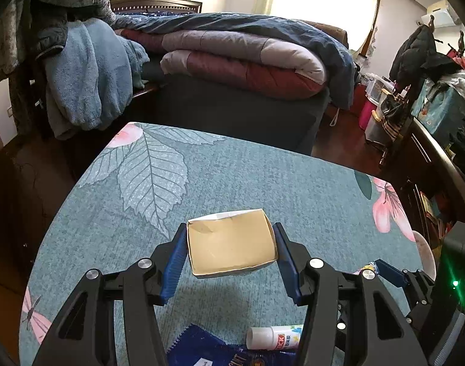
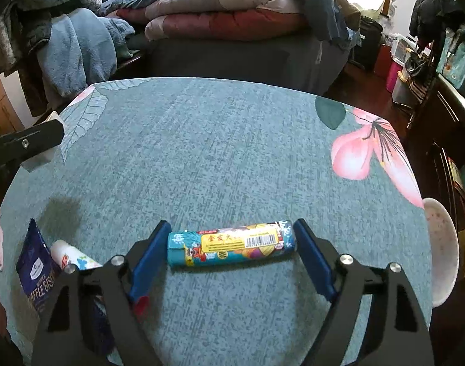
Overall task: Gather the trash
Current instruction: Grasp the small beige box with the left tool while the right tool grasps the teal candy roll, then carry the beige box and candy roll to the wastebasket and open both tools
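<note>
My left gripper is shut on a small open paper box, tan inside, and holds it above the teal floral tablecloth. My right gripper is shut on a colourful lighter, gripped end to end and lying crosswise between the pads. A blue waffle biscuit wrapper and a white glue stick lie on the cloth at the left in the right wrist view. Both also show below the left gripper in the left wrist view, the wrapper and the glue stick.
A white bowl-like dish sits at the table's right edge. A bed with folded quilts stands behind the table. Clothes hang on a chair at the back left. Cluttered furniture lines the right side.
</note>
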The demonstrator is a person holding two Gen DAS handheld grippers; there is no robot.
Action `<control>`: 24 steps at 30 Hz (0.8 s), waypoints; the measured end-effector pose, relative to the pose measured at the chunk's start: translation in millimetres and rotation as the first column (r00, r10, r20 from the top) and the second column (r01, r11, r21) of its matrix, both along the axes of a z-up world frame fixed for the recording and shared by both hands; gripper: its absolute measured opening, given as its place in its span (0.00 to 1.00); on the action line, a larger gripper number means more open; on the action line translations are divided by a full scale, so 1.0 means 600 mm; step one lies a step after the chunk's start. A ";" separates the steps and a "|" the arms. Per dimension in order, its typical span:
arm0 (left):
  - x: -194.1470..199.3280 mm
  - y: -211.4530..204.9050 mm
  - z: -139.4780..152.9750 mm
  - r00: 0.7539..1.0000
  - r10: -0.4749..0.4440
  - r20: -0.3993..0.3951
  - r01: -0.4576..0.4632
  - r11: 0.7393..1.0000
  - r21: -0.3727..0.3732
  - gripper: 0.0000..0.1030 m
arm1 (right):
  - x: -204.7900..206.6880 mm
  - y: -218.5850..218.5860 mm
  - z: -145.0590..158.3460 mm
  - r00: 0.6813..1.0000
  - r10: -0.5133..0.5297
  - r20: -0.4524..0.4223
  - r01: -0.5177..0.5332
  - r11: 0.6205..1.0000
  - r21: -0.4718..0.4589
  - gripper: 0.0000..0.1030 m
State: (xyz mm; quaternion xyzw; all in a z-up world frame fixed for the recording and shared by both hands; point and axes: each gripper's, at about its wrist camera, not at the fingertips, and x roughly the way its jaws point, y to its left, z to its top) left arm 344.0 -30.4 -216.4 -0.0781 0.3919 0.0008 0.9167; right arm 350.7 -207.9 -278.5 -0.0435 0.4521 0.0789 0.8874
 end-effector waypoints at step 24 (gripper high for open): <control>-0.114 -0.095 0.081 0.989 -0.104 0.105 0.095 0.991 0.089 0.53 | -0.205 -0.119 0.093 0.985 -0.116 0.127 0.105 0.991 0.087 0.79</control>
